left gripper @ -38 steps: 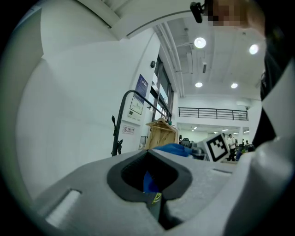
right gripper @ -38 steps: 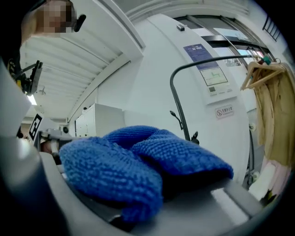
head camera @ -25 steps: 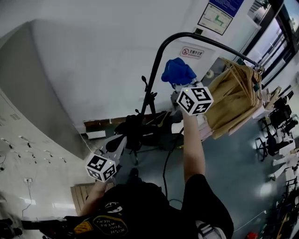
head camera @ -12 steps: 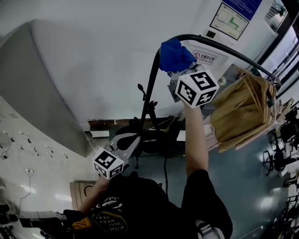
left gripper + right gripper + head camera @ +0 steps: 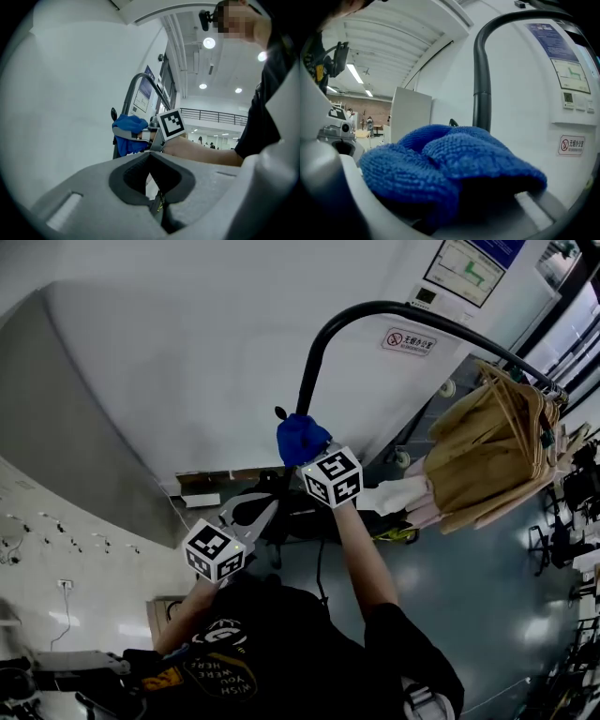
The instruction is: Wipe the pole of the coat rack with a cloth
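The coat rack's black pole (image 5: 313,367) rises against the white wall and bends right into a top bar. My right gripper (image 5: 303,448) is shut on a bunched blue cloth (image 5: 299,435) pressed against the pole at about mid height. In the right gripper view the cloth (image 5: 450,164) fills the jaws, with the pole (image 5: 482,93) just behind it. My left gripper (image 5: 251,516) hangs lower left, shut and holding nothing. The left gripper view shows the cloth (image 5: 127,133) at the pole (image 5: 129,91) ahead of its shut jaws.
Tan garments (image 5: 487,451) hang from the rack's top bar at the right. A no-smoking sign (image 5: 409,340) and a wall panel (image 5: 464,270) sit behind the bar. Dark equipment (image 5: 267,498) stands at the pole's foot. A grey cabinet (image 5: 66,409) stands left.
My right gripper has slid the blue cloth down the pole from the upper bend to about mid height. The left gripper has barely moved.
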### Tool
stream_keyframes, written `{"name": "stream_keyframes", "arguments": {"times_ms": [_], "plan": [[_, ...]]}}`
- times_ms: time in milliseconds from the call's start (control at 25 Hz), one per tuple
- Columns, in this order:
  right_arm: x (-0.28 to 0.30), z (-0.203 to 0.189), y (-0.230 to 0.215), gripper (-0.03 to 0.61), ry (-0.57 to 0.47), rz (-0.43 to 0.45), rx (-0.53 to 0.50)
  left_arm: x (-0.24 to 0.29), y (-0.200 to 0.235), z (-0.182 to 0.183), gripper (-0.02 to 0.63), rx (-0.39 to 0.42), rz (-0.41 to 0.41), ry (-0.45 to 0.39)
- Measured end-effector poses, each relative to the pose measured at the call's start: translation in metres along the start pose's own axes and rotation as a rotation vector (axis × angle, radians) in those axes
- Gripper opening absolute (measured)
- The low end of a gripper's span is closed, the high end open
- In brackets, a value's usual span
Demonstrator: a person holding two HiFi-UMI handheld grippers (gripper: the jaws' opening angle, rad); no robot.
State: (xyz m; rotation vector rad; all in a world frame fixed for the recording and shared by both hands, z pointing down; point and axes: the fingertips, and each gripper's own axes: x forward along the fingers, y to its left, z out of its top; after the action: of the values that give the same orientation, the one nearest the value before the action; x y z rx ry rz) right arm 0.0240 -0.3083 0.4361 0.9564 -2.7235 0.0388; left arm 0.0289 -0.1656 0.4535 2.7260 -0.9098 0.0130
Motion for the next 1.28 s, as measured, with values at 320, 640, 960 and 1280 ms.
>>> {"name": "stream_keyframes", "arguments": {"times_ms": [320,640,960,1280], "plan": [[-0.028,0.128,-0.008,0.011,-0.195,0.163,0.022,0.015,-0.009,-0.001,0.003,-0.004,-0.085,0.002],[-0.111,0.286,-0.069,0.011,-0.514,-0.05,-0.004,0.007,-0.01,0.012,0.003,0.025,-0.091,-0.009],[-0.147,0.294,-0.105,0.011,-0.688,-0.269,0.064,-0.009,0.012,0.026,0.003,0.053,-0.03,-0.038],[-0.048,0.17,-0.023,0.009,-0.413,-0.11,-0.007,-0.011,0.009,0.023,0.003,0.038,-0.026,-0.032]]}}
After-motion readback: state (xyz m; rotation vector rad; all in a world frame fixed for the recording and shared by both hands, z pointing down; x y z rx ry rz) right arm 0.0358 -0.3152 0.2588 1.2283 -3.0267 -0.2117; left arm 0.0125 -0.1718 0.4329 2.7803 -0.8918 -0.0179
